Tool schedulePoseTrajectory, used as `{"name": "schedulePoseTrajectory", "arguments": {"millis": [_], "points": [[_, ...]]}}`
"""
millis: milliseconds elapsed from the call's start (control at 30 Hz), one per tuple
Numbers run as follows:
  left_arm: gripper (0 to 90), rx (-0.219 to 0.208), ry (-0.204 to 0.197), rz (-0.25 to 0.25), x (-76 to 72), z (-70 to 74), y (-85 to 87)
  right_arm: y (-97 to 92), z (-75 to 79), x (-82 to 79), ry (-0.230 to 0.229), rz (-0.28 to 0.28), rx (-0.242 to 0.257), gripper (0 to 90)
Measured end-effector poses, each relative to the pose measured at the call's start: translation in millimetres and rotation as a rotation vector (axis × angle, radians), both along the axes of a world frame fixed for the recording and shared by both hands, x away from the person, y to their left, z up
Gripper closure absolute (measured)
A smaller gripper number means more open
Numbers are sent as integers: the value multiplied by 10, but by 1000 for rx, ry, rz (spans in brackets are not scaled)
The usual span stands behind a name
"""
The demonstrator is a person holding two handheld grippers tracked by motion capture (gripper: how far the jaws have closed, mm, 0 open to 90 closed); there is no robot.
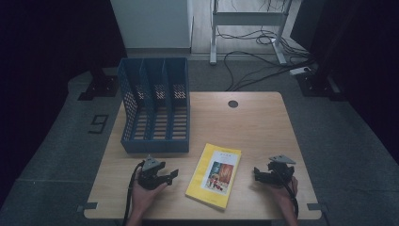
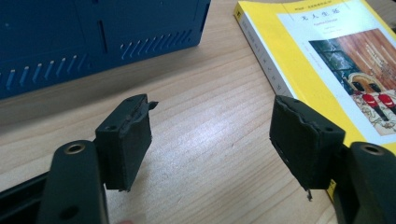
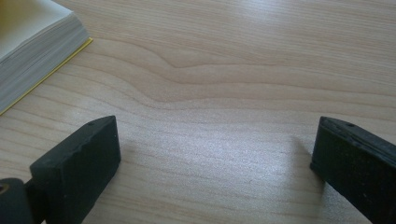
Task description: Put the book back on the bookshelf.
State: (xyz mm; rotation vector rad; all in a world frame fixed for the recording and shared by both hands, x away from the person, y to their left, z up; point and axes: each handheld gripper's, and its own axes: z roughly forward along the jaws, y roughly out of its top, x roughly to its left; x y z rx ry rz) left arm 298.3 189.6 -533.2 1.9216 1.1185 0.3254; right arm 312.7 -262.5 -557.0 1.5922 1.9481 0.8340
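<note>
A yellow book (image 1: 214, 175) lies flat on the wooden table (image 1: 254, 127), near its front edge, cover up. My left gripper (image 1: 170, 176) rests on the table to the left of the book, pointing toward it. In the left gripper view its jaws (image 2: 210, 140) stand open over bare wood, with the book's spine (image 2: 261, 51) just ahead on the right. My right gripper (image 1: 257, 173) sits to the right of the book. It is open (image 3: 215, 154) with nothing between the jaws, and the book's page edge (image 3: 32, 51) shows at the upper left.
A blue three-slot file organizer (image 1: 155, 103) stands at the table's back left, its front wall (image 2: 70, 37) close ahead of my left gripper. A round cable hole (image 1: 233, 103) sits near the far edge. Cables (image 1: 254, 61) and a white desk frame (image 1: 247, 19) lie on the floor beyond.
</note>
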Motion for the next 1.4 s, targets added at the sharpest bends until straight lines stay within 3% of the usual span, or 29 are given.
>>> {"name": "schedulePoseTrajectory", "arguments": {"millis": [100,600,867,1400], "points": [[271,1,-16,5,2,-1,-7,5,0,-4,-4,1,0,13],[244,-20,-7,2,53,60,99,21,2,-35,-5,5,-1,20],[223,-29,15,8,82,46,155,61,7,-54,-9,-22,4,46],[228,-34,29,-9,97,35,88,93,13,-87,-28,-31,9,125]]}}
